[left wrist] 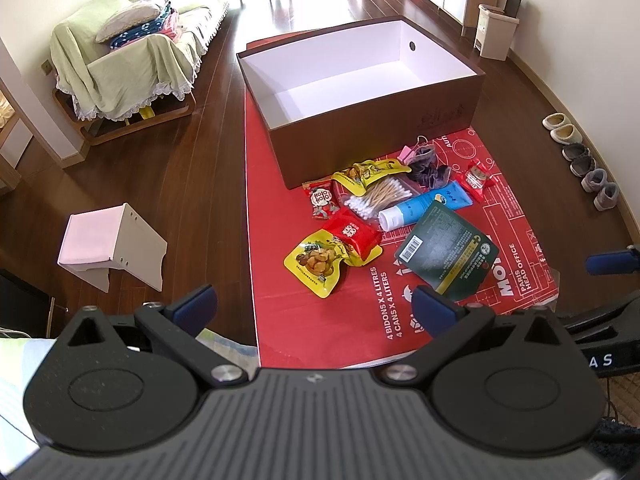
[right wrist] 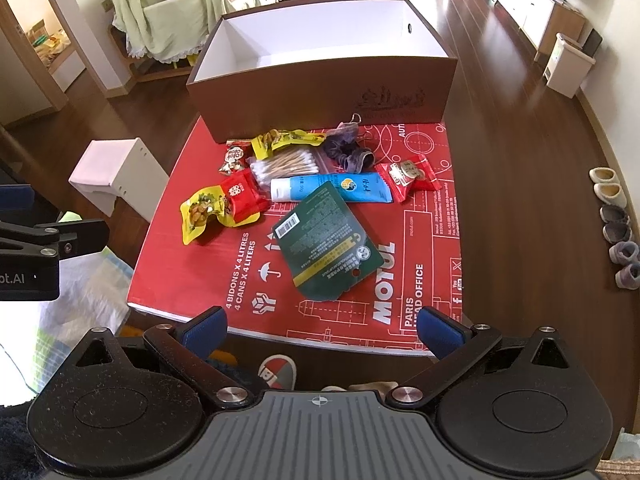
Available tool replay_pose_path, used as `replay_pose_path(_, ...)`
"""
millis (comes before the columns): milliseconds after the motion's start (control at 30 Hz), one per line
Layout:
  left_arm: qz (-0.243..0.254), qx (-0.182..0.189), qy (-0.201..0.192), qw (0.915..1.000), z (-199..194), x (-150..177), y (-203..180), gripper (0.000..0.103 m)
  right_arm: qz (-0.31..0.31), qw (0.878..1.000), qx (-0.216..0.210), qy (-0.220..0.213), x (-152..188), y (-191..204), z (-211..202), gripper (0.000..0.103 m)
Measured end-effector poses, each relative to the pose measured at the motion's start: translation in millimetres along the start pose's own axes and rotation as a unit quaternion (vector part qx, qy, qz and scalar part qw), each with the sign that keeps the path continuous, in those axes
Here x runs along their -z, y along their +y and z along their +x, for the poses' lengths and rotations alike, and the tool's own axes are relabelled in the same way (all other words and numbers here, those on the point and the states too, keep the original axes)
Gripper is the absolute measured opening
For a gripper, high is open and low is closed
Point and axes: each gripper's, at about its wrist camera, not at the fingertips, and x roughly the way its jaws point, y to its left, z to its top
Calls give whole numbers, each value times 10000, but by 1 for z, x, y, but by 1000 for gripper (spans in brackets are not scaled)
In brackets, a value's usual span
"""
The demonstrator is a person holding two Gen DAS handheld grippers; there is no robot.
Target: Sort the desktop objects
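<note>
Snack packets and small toiletries lie in a loose heap on the red printed sheet (right wrist: 320, 320), just in front of the brown box (right wrist: 320, 84) and well ahead of both tools. The left gripper (left wrist: 314, 304) and the right gripper (right wrist: 322, 326) hover over the near edge of the sheet, each with its blue-padded jaws spread wide and nothing between them.

Nearest to the grippers is a flat dark green pouch (right wrist: 326, 240) with a barcode and a yellow stripe; it overlaps the blue tube (right wrist: 332, 188), which has a white cap. Beside them lie a clear bag of cotton swabs (right wrist: 286, 166) with wooden sticks, a glossy yellow snack pouch (right wrist: 200, 212) partly under a red packet (right wrist: 242, 198), and a soft purple-grey scrunchie (right wrist: 348, 152) close to the box wall. The box is open and white inside – its walls look smooth and stiff.

From the left wrist view the inner floor of the box shows, bare and white; the right wrist view shows instead the dark print on its front wall – and, at the left edge, the black arm of the other gripper.
</note>
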Motion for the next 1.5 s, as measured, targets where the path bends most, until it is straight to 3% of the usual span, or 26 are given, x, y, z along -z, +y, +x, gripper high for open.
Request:
replay_pose_path(867, -10, 15, 65, 10000, 3, 1, 2, 102, -86, 10000, 13, 0, -7, 6, 5, 103)
replay_pose_path(1500, 32, -65, 93, 9999, 7, 0, 3, 102, -143, 9996, -215, -134, -10, 1, 10, 103)
